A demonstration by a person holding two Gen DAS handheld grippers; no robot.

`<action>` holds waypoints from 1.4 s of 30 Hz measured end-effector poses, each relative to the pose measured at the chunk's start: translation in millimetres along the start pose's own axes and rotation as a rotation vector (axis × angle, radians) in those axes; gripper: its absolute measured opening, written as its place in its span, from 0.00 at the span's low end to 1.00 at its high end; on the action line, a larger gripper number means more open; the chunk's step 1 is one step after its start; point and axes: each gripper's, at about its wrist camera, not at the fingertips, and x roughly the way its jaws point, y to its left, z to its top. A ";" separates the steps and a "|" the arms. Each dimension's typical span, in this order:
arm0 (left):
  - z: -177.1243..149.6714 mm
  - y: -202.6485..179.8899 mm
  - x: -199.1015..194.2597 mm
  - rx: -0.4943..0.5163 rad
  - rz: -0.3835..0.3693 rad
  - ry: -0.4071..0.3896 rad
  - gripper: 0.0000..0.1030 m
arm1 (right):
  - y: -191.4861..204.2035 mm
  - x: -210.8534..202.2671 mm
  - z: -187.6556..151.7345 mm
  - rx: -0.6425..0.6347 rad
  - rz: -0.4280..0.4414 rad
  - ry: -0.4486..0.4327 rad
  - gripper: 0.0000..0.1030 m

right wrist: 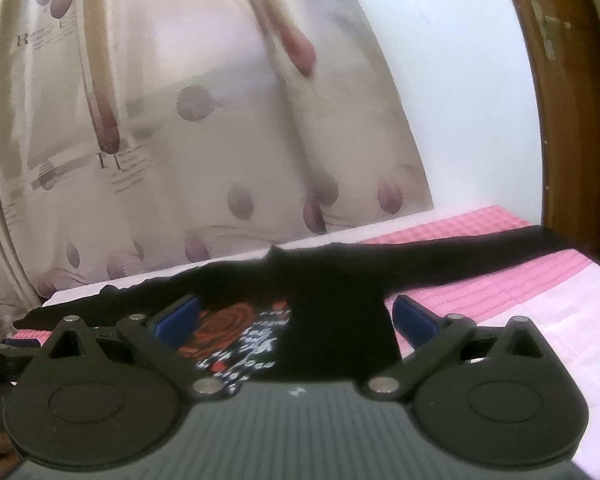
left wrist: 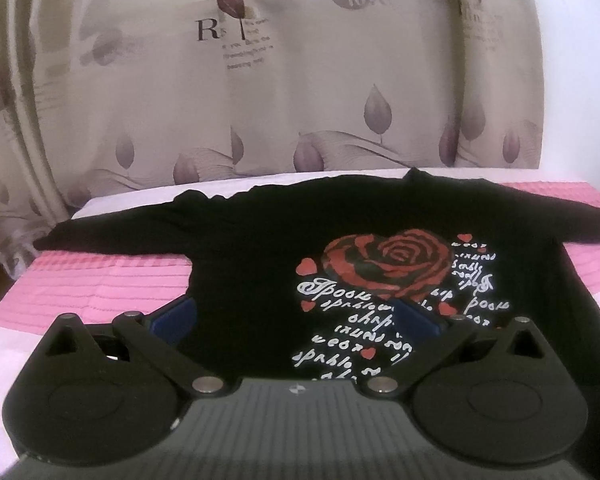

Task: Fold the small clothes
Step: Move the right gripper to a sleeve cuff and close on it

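My left gripper is spread wide over the hem of the shirt, holding nothing. My right gripper is just as wide and empty, straddling the shirt's right side edge near the hem. The shirt lies flat, print up, across the pink bedspread, collar towards the far edge by the curtain, sleeves stretched out to the left and right edges.

What worries me: the right sleeve seems to reach the bed's right edge, so a tug on the body could drag it over the side. If I pinch too deep I may catch the bedspread with the hem, I think, and lift both. The black cloth hides its own edges, so a one-layer grab is likely.

The bedspread is ribbed, pink and white. Beyond it hangs the leaf-printed curtain, a white wall and a wooden door frame at right.
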 end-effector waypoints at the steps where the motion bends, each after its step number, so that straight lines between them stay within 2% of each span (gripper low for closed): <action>1: 0.6 -1.0 1.2 0.001 0.000 0.001 1.00 | -2.1 1.8 0.8 0.005 0.000 0.001 1.00; 29: 7.5 -28.3 28.2 0.028 0.015 0.035 1.00 | -50.8 31.1 -1.4 0.076 -0.035 0.032 1.00; 39: 6.6 -37.2 35.6 0.041 0.022 0.040 1.00 | -84.1 51.7 0.1 0.138 -0.056 0.053 1.00; 42: 1.3 -29.8 38.8 0.024 0.018 0.017 1.00 | -108.8 63.2 1.6 0.201 -0.019 0.049 1.00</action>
